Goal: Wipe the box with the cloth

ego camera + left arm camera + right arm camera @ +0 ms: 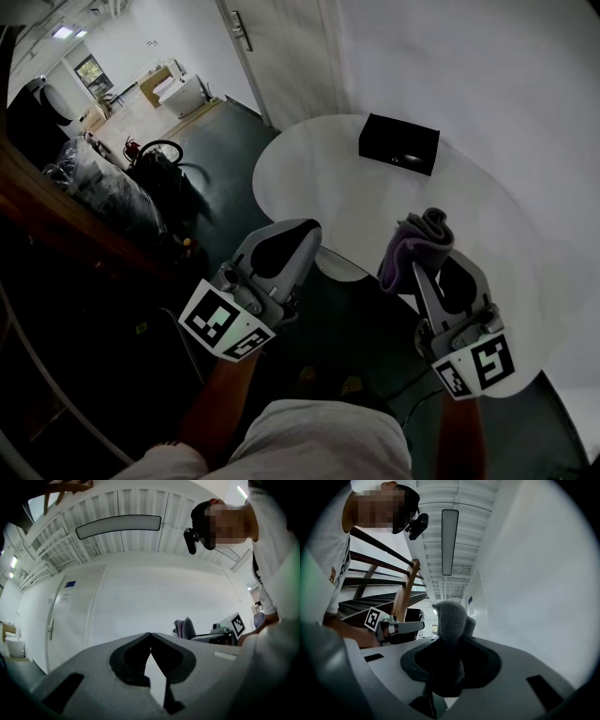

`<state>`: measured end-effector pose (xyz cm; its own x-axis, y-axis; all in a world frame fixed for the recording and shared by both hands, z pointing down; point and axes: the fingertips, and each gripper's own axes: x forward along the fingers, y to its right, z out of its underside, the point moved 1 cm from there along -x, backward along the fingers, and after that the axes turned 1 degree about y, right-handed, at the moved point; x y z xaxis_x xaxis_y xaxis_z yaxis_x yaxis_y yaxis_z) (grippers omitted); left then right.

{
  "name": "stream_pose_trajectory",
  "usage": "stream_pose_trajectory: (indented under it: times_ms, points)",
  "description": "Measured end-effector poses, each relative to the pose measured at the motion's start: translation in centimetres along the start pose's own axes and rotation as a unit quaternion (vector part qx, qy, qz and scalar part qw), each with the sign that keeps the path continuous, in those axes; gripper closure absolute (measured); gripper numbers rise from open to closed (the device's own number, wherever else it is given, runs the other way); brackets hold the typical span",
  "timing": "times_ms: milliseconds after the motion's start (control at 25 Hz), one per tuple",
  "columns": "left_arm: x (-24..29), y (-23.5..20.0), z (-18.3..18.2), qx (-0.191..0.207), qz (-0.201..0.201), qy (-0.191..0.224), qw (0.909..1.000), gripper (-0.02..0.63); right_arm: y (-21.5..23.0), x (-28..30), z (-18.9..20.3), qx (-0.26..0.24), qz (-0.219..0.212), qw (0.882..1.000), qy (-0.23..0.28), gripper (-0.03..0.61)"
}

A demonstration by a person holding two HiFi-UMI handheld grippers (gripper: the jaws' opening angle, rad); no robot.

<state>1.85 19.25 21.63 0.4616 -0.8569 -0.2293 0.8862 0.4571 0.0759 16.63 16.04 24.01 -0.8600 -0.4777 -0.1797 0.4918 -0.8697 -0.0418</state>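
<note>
A black box (399, 143) lies on the far side of a round white table (309, 178). My right gripper (427, 251) is shut on a folded purple-grey cloth (417, 246), which sticks up between its jaws over the table's near part; the cloth (451, 620) fills the right gripper view. My left gripper (305, 230) hangs at the table's near left edge, shut with nothing in it; its jaws (150, 634) meet at the tips. In the left gripper view the cloth (185, 628) shows at the right. The box lies well beyond both grippers.
A white wall rises behind the table, with a door (65, 616) to the left. Dark floor (216, 159) lies left of the table, with bags and a black bin (155, 164) on it. A wooden stair rail (405, 590) stands behind. The person's shorts (319, 441) fill the bottom of the head view.
</note>
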Motion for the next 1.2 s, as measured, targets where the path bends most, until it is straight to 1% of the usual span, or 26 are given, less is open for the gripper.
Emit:
stream_pose_trajectory:
  times_ms: [160,360,520,1040,1120,1200]
  points:
    - [0.4,0.2,0.0,0.003,-0.002,0.002,1.0,0.598,0.4,-0.3,0.0,0.0,-0.003,1.0,0.0,0.474]
    - [2.5,-3.1,0.2,0.007,-0.008,0.004,0.9999,0.598,2.4,3.1,0.5,-0.001,-0.01,1.0,-0.003,0.474]
    - [2.5,-3.5,0.2,0.008,-0.008,0.006,0.9999,0.598,2.4,3.3,0.6,-0.003,-0.008,1.0,-0.004,0.474]
    - [3.5,-5.0,1.7,-0.001,0.024,0.012,0.9996,0.598,2.8,3.7,1.2,-0.02,0.034,0.999,-0.021,0.474]
    - [4.1,-6.6,2.0,-0.001,0.031,0.01,0.9995,0.598,3.4,5.2,1.4,-0.022,0.042,0.999,-0.024,0.474]
    - [5.4,-9.7,2.6,-0.002,0.036,0.009,0.9993,0.598,4.6,8.2,2.0,-0.022,0.049,0.998,-0.025,0.474]
